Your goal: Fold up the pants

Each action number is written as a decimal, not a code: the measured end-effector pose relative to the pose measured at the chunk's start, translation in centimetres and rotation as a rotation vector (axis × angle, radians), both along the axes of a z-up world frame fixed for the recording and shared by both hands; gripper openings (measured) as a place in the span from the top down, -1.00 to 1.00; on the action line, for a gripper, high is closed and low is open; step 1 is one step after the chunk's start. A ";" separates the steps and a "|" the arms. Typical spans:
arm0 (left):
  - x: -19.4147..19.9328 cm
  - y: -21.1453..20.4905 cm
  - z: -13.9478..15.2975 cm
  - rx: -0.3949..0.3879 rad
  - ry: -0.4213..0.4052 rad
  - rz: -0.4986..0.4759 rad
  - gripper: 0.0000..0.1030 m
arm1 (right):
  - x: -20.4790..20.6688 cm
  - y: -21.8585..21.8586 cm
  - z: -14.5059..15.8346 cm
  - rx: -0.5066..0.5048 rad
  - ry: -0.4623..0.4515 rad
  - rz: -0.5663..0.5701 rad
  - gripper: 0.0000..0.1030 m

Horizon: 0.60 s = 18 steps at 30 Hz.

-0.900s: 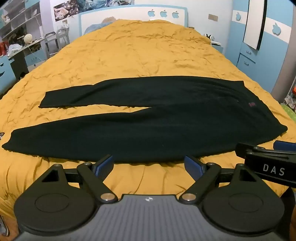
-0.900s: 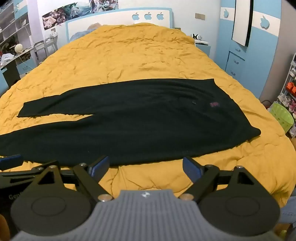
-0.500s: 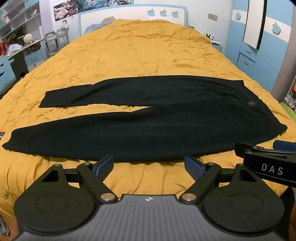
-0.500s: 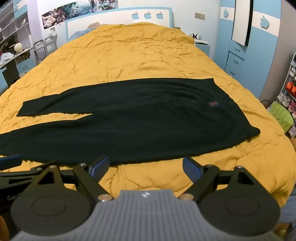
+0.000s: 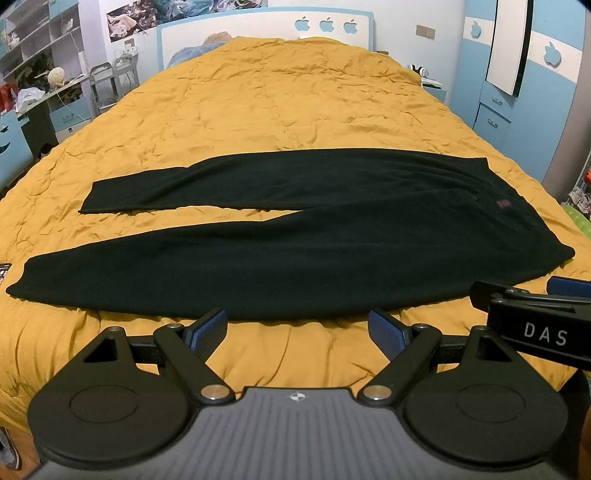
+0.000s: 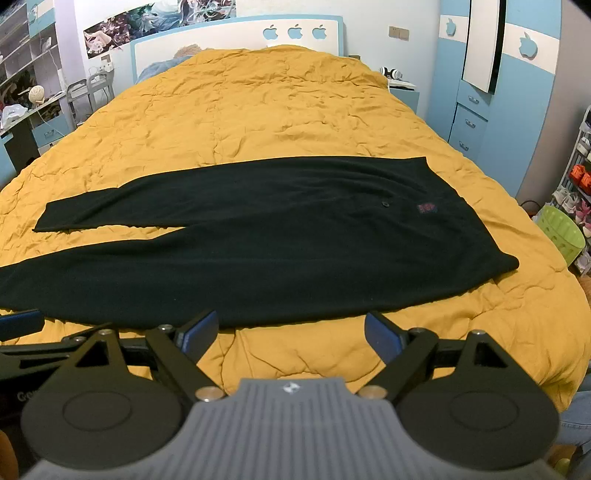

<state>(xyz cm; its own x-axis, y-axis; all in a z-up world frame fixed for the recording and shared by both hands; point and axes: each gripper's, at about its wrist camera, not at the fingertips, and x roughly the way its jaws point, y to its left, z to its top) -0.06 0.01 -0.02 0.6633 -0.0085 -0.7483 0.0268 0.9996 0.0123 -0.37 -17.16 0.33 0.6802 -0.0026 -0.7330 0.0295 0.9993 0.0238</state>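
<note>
Black pants (image 5: 295, 240) lie flat across the yellow bedspread (image 5: 280, 96), waist to the right, both legs stretching left and spread apart. A small red label (image 6: 426, 208) marks the waist area. My left gripper (image 5: 297, 330) is open and empty, hovering just in front of the near leg's lower edge. My right gripper (image 6: 291, 332) is open and empty, also just short of the pants (image 6: 258, 251) near edge. The right gripper's side also shows in the left wrist view (image 5: 535, 317).
The bed's near edge lies below both grippers. A blue wardrobe (image 6: 491, 85) and a green basket (image 6: 561, 232) stand to the right. A desk and shelves (image 5: 37, 85) stand to the left. A white and blue headboard (image 5: 266, 29) is at the far end.
Almost nothing has changed. Both grippers stay open in front of the pants, with only a slight drift of the views.
</note>
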 end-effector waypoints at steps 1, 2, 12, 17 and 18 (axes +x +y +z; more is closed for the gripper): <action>0.0 0.0 0.0 0.001 -0.001 0.000 -0.95 | 0.0 0.0 0.0 0.000 0.000 0.000 -0.60; 0.0 0.0 0.0 0.002 0.000 -0.001 -0.95 | 0.0 0.1 0.0 0.000 0.000 0.000 -0.60; -0.1 0.1 -0.1 0.002 0.000 -0.001 -0.95 | 0.0 0.1 0.0 -0.001 -0.001 -0.001 -0.60; -0.1 0.2 -0.1 0.003 0.001 -0.001 -0.95 | -0.1 0.5 0.3 -0.003 -0.003 -0.003 -0.60; -0.1 0.1 -0.1 0.003 0.000 -0.001 -0.95 | -0.1 0.5 0.3 -0.003 -0.003 -0.003 -0.60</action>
